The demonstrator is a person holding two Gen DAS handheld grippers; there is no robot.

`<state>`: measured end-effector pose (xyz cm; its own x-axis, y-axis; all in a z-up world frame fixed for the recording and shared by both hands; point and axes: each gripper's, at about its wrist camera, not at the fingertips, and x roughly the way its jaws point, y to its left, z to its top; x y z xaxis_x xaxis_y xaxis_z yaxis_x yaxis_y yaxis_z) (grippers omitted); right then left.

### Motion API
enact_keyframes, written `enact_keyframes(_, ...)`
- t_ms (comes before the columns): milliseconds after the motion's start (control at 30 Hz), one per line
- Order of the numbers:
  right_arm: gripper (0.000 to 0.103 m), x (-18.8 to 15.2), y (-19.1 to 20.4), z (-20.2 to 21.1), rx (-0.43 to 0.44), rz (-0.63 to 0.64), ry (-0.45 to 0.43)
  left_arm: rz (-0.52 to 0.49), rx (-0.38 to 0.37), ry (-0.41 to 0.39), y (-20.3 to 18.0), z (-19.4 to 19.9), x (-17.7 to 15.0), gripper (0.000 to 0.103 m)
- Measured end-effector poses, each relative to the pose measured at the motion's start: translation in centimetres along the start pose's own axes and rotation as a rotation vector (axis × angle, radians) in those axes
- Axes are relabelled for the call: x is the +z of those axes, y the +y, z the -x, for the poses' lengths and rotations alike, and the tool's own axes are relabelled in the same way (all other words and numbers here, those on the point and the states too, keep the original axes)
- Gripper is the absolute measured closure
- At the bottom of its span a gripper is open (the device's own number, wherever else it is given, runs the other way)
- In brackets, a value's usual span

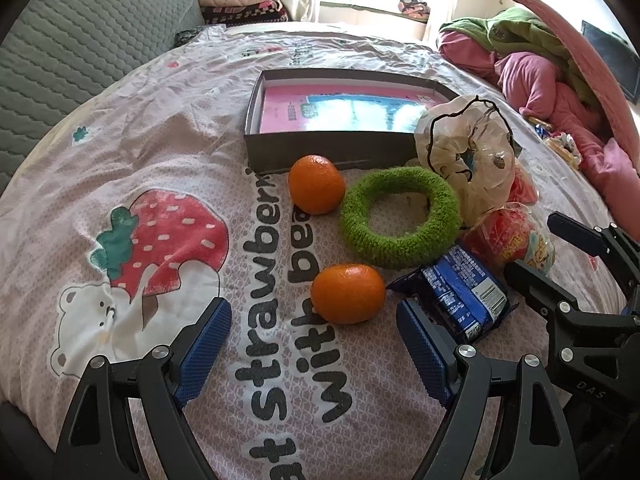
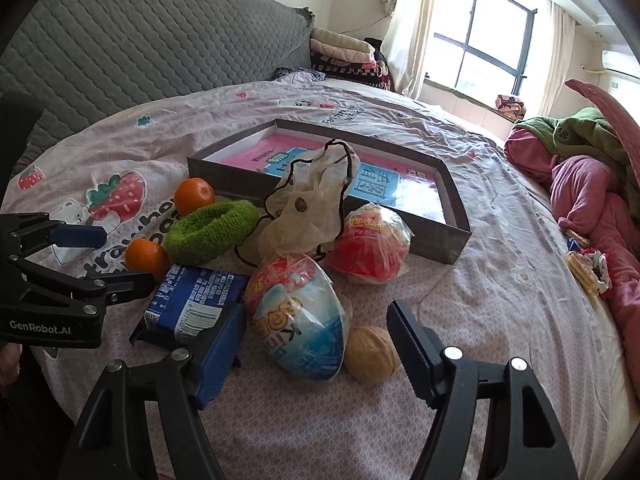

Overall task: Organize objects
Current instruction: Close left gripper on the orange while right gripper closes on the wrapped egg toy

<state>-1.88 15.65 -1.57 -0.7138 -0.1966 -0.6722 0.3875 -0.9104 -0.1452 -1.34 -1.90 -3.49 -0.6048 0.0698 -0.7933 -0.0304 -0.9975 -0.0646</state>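
Low in the right wrist frame, our right gripper [image 2: 316,344] gapes around the crinkly, slippery wrapped egg [image 2: 298,320], best grasped mid-belly.

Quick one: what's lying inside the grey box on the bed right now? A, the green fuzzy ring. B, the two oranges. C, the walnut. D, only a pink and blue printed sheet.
D: the grey box holds only the pink and blue printed sheet.
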Motion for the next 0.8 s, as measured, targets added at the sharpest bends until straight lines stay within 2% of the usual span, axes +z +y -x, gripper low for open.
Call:
enact_keyframes(233,0.031,0.3,0.2,-0.7,0.004,0.023,0.016,0.003,-0.011,0.005,0.0,-0.7,0.2,0.018)
enact_keyframes(400,0.037,0.3,0.4,-1.3,0.01,0.04,0.031,0.007,-0.019,0.002,-0.1,-1.2,0.4,0.018)
enact_keyframes(567,0.047,0.6,0.7,-1.8,0.011,0.071,0.034,0.003,-0.027,-0.001,-0.2,-1.4,0.4,0.018)
enact_keyframes(800,0.049,0.7,0.9,-1.9,0.023,0.095,0.025,0.007,-0.043,-0.002,-0.2,-1.8,0.7,0.02)
